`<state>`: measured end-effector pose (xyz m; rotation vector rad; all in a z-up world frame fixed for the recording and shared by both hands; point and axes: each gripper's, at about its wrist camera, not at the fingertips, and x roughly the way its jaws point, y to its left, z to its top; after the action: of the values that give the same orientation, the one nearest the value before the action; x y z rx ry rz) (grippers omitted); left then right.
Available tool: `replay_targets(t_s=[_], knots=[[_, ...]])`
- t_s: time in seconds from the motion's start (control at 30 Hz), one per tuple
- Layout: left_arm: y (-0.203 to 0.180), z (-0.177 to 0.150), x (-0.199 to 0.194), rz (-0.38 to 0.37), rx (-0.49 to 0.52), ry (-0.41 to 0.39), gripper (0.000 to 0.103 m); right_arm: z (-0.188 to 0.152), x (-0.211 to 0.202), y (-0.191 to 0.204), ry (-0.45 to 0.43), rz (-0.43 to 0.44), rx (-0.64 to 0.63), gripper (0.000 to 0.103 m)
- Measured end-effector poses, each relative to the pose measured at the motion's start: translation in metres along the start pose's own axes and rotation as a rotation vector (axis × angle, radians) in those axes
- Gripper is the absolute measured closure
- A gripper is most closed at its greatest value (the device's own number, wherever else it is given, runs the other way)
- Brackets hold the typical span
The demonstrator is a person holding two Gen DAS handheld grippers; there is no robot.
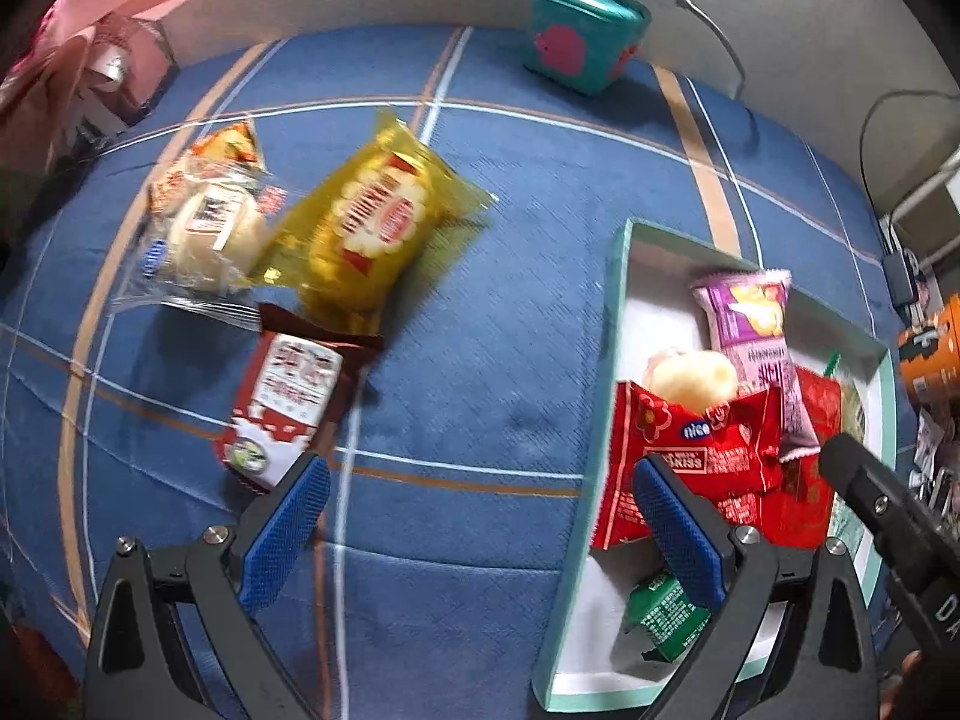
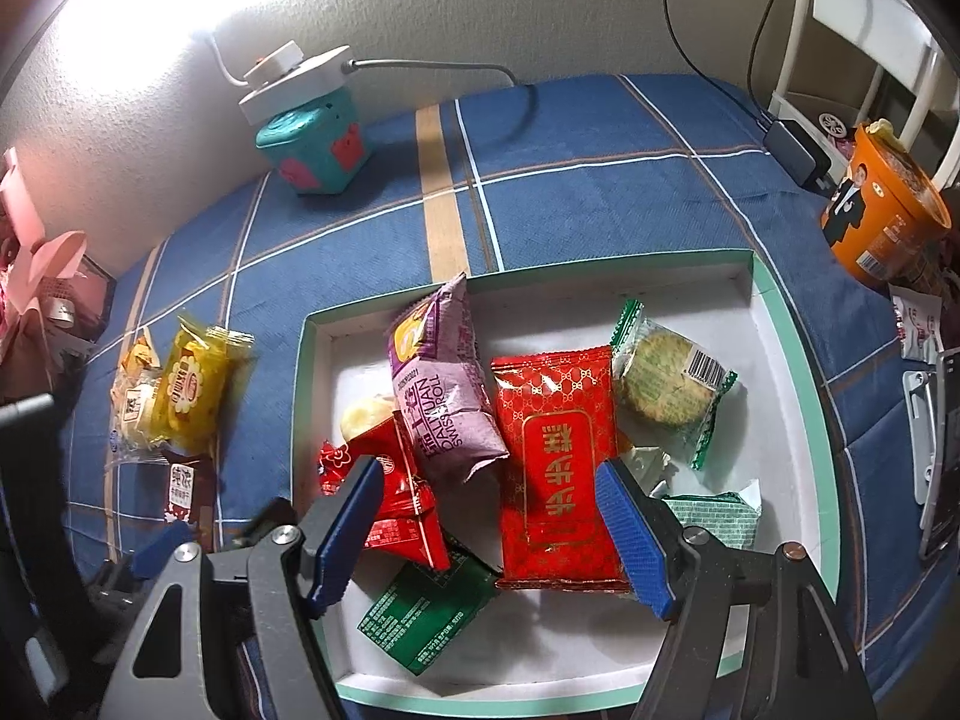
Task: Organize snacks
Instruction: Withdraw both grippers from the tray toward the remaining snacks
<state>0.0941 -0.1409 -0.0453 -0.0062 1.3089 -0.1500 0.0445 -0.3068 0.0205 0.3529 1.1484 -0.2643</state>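
A white box with a teal rim (image 2: 312, 360) (image 1: 618, 276) holds several snacks: a purple swiss-roll pack (image 2: 444, 396), a big red pack (image 2: 552, 468), a small red pack (image 2: 396, 510) (image 1: 690, 450), a round green cookie pack (image 2: 666, 390) and green packs (image 2: 420, 612). On the blue cloth lie a yellow pack (image 1: 372, 222), a clear bun pack (image 1: 204, 228) and a brown-white pack (image 1: 288, 402). My left gripper (image 1: 480, 516) is open and empty over the cloth beside the box. My right gripper (image 2: 492, 528) is open and empty above the box.
A teal cube toy (image 1: 576, 36) (image 2: 312, 150) and a white power strip (image 2: 288, 78) sit by the wall. An orange noodle cup (image 2: 882, 216) stands at the right. Pink packaging (image 1: 90, 60) lies at the far left. Cables run along the back right.
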Motion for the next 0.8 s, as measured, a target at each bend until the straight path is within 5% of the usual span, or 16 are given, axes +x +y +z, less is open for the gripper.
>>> replay_targets(t_s=[0.33,0.47,0.8], knots=[[0.051,0.018,-0.031,0.056,-0.102,-0.076,0.002,-0.003,0.001,0.016,-0.003,-0.005,-0.04,0.027],[0.076,0.021,-0.041,0.115,-0.131,-0.12,0.002,-0.005,0.004,0.028,-0.011,-0.01,-0.077,0.0],[0.143,0.03,-0.059,0.237,-0.224,-0.19,0.0,-0.011,0.002,0.057,-0.023,0.02,-0.133,0.0]])
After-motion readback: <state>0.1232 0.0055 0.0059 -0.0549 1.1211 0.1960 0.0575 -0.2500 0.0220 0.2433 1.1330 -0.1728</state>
